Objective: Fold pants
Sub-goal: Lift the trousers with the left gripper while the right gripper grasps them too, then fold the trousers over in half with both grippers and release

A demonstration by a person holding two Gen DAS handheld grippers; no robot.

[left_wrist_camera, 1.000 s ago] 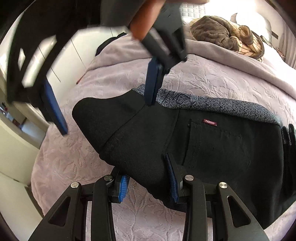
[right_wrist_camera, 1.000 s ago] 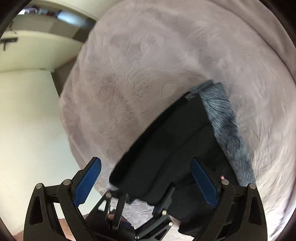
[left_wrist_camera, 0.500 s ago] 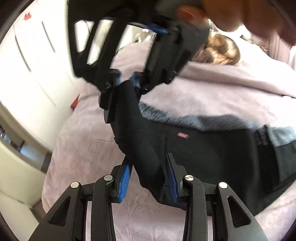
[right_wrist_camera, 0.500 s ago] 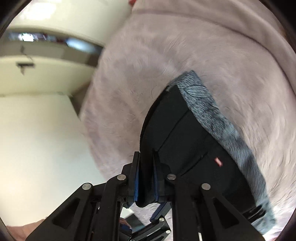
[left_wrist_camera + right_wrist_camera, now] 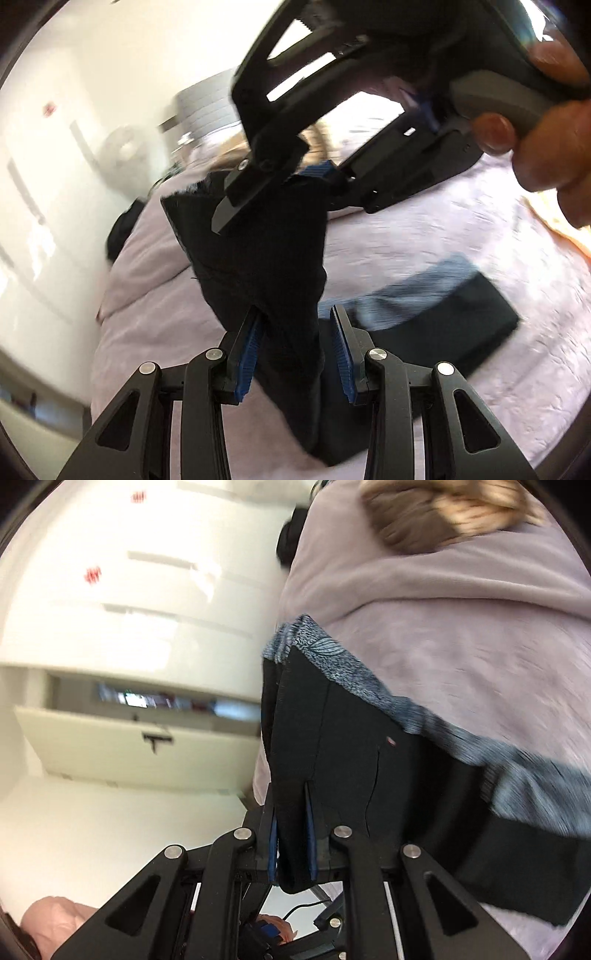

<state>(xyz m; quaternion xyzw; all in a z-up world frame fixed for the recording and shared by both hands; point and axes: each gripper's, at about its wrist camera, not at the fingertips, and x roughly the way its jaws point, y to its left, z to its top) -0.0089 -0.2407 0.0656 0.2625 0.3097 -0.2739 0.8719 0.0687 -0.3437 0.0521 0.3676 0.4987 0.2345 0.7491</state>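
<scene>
Pants (image 5: pixel 266 258) are held up off the bed (image 5: pixel 424 236) at one end, and the rest is left lying on the light purple cover. The cloth is black, with a blue-grey patterned band (image 5: pixel 369 679) along one edge.

In the left wrist view, the left gripper (image 5: pixel 295 350) is seen at the bottom, and a thick fold of the black cloth is caught between its blue pads (image 5: pixel 251 347). The fold fills most of the gap, though a little space is left beside the right pad. The cloth is stretched upward from there to the right gripper (image 5: pixel 280 181), where its top corner is pinched. The right gripper is held by a hand (image 5: pixel 546 147) at the upper right. Lower down, the far part of the pants is spread flat on the bed, well apart from both grippers.

In the right wrist view, the right gripper (image 5: pixel 291 845) is closed tight on a narrow bunch of the black cloth, with a blue pad pressed on each side. The pants are seen running away from it to the right across the bed. A small red tag (image 5: pixel 390 741) is sewn on the black part. A brown blanket (image 5: pixel 443 509) is piled at the far end of the bed. White cupboards (image 5: pixel 129 590) are seen to the left.
</scene>
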